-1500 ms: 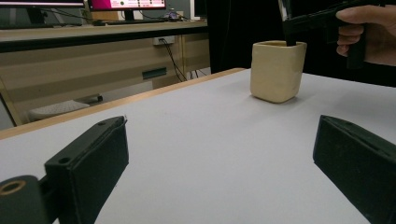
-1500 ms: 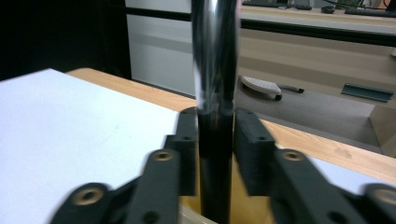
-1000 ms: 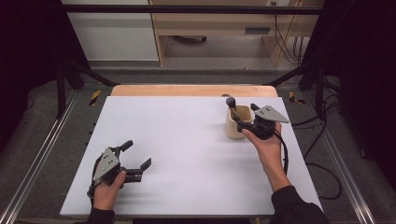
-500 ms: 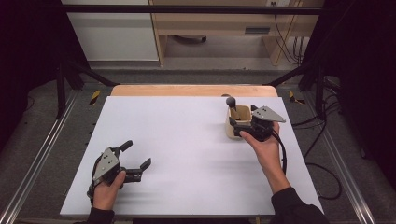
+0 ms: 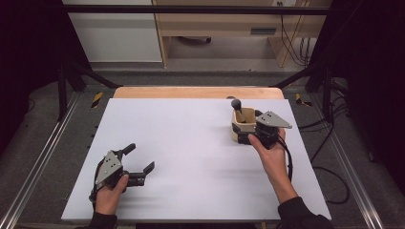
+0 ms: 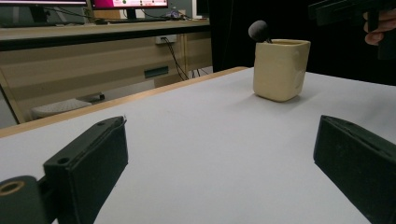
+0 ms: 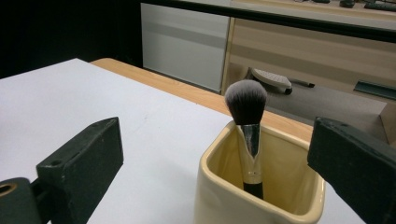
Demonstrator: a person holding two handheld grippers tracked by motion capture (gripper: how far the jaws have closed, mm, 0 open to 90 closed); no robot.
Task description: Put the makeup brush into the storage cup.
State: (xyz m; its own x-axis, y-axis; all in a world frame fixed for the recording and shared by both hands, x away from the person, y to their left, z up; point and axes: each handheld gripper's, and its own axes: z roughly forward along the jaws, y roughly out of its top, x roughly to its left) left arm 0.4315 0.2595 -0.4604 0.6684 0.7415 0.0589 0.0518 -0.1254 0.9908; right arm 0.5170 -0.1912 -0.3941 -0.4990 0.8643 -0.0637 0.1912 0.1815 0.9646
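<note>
Standing near the far right of the white table top (image 5: 191, 143) is a cream, square-sided ceramic cup (image 5: 241, 125), and a makeup brush with a dark, rounded bristle head and a silver ferrule (image 7: 246, 116) is leaning inside it, bristles up and poking above the rim. The right gripper (image 5: 253, 128) is sitting just at the near right side of the cup, held in the person's right hand (image 5: 268, 152), with its grey three-cornered plate on top. In the right gripper view its two black jaws are standing wide apart, one on each side of the cup's near rim, gripping nothing; whether either jaw is touching the cup wall cannot be told.

The left gripper (image 5: 139, 160) is resting low over the near left part of the table, well apart from the cup, held in the person's left hand (image 5: 109, 195). Its jaws are spread too, with bare table showing between them in the left gripper view, and the cup is showing far off beyond them. A pale wooden strip (image 5: 196, 92) is edging the table's far side.
</note>
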